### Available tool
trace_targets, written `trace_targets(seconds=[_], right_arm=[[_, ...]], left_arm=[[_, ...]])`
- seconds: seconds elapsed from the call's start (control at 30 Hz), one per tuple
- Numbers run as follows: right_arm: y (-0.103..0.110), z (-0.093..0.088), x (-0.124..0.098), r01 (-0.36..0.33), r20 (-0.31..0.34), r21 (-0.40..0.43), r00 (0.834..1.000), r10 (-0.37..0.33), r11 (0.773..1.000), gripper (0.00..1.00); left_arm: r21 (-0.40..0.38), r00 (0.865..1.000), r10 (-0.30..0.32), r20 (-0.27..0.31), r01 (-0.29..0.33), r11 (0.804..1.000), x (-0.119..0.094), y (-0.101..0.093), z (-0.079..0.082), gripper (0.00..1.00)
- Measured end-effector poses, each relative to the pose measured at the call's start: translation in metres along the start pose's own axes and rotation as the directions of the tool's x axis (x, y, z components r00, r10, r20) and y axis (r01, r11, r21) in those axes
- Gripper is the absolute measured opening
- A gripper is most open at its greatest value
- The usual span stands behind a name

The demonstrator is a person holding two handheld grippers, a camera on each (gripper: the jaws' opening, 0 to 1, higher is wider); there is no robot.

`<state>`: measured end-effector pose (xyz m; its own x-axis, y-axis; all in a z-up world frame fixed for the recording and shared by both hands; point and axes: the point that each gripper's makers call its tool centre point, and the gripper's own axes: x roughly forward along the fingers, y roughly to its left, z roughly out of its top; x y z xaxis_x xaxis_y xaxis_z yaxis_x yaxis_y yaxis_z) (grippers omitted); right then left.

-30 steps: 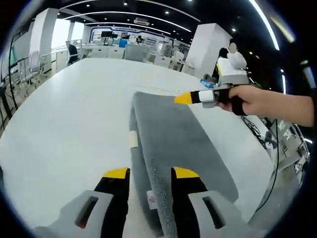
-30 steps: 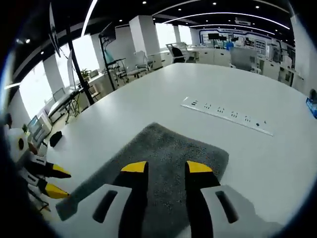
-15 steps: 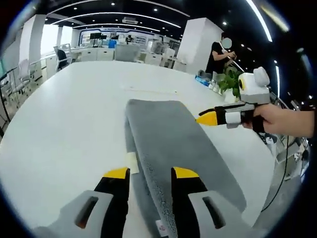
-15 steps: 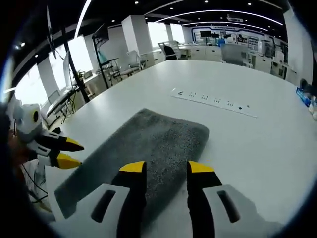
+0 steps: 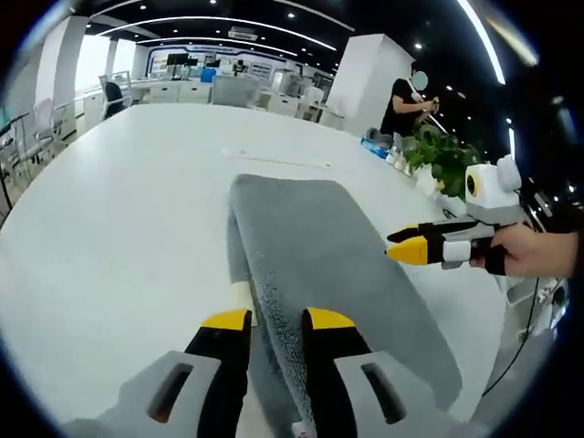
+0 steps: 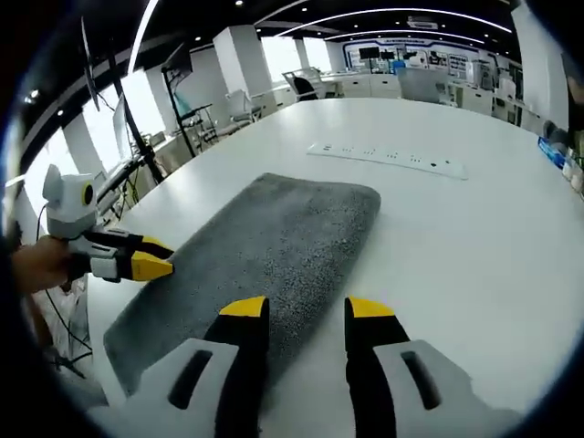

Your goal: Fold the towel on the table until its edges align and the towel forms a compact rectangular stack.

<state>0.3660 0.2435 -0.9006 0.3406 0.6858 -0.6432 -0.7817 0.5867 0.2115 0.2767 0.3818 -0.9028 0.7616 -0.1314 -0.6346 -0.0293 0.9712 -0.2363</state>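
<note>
Grey towel lying long and folded on the white desk, stretching away from the left tool. Thick folded edge running right up between the yellow tips there, jaws set narrow, close either side of that ridge; cannot tell whether actually pinching it. White tag peeking out at the towel's edge just beside the left jaw.

Over in the right gripper view, same towel seen from the other long side, flat on the desk, far end squared off and tidy. Right tool hovering at the near edge, jaws a moderate gap apart with nothing between them, the left tip over the pile, the right tip over bare desk.

Right tool also entering the left gripper view from the right, held in a hand, yellow tips close together and pointing at the towel's long edge, just beside it. Left tool likewise showing at the left of the right gripper view, gripped by a hand, tips at the towel's edge.

Power strip lying on the desk beyond the towel, well apart. Potted plant past the desk's far right rim, a person standing behind it. Office desks and chairs in the background.
</note>
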Motion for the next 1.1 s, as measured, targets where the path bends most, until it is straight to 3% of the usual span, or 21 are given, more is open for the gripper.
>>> trace_targets(seconds=[0.13, 0.2, 0.37, 0.47, 0.53, 0.7, 0.8, 1.1], right_arm=[[-0.002, -0.005, 0.002, 0.003, 0.001, 0.020, 1.000, -0.003, 1.000, 0.28], [-0.002, -0.007, 0.001, 0.011, 0.002, 0.034, 1.000, -0.011, 0.999, 0.23], [0.001, -0.016, 0.001, 0.014, -0.004, 0.059, 1.000, -0.014, 0.998, 0.18], [0.003, -0.023, 0.003, 0.017, -0.024, 0.111, 1.000, -0.015, 0.994, 0.15], [0.002, -0.024, 0.004, 0.025, -0.018, 0.135, 1.000, -0.023, 0.991, 0.13], [0.005, -0.024, 0.007, 0.021, -0.028, 0.103, 0.999, -0.018, 0.994, 0.09], [0.003, -0.024, 0.007, 0.015, -0.031, 0.106, 0.999, -0.012, 0.994, 0.08], [-0.007, -0.027, 0.000, 0.049, -0.011, 0.086, 0.999, -0.049, 0.995, 0.04]], left_arm=[[-0.010, 1.000, 0.031, -0.005, -0.031, 0.999, 0.007, 0.005, -0.003, 0.20], [-0.047, 0.996, 0.079, -0.031, -0.080, 0.996, 0.007, 0.011, -0.008, 0.20], [-0.058, 0.996, 0.092, 0.001, -0.092, 0.994, 0.012, 0.009, -0.008, 0.16], [-0.071, 0.996, 0.092, 0.000, -0.092, 0.993, 0.013, 0.006, -0.008, 0.11], [-0.046, 0.996, 0.085, -0.030, -0.086, 0.995, 0.015, 0.003, -0.008, 0.08], [-0.033, 0.995, 0.088, -0.045, -0.089, 0.995, 0.016, 0.004, -0.009, 0.06], [-0.047, 0.997, 0.059, -0.057, -0.061, 0.997, 0.017, 0.005, -0.010, 0.06], [-0.010, 0.995, 0.035, -0.090, -0.036, 0.999, 0.020, -0.009, -0.011, 0.06]])
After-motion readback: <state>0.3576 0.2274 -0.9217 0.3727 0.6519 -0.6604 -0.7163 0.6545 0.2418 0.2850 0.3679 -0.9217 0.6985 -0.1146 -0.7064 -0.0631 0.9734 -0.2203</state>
